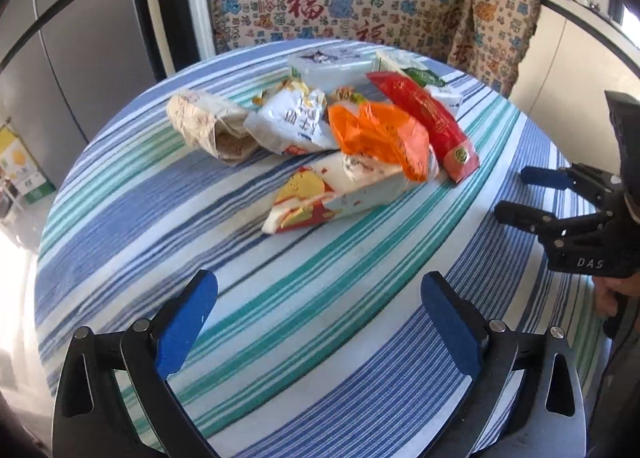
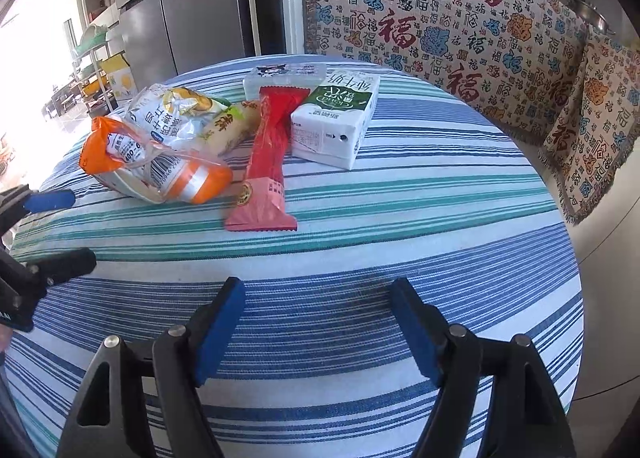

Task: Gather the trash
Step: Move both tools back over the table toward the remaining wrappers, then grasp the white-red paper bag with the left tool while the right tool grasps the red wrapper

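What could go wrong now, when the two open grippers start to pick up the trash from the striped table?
1. The orange plastic bag lies on other wrappers, so the left gripper may lift several pieces and drop some.
2. The long red wrapper lies flat on the striped tablecloth; the right gripper may pinch the cloth too.
3. The white milk carton touches that wrapper and may shift.

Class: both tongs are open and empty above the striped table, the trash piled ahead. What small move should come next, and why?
Probably ease the right tongs forward to the red wrapper. It lies nearest them, flat on the tablecloth, its near end clear of the milk carton and the orange bag.
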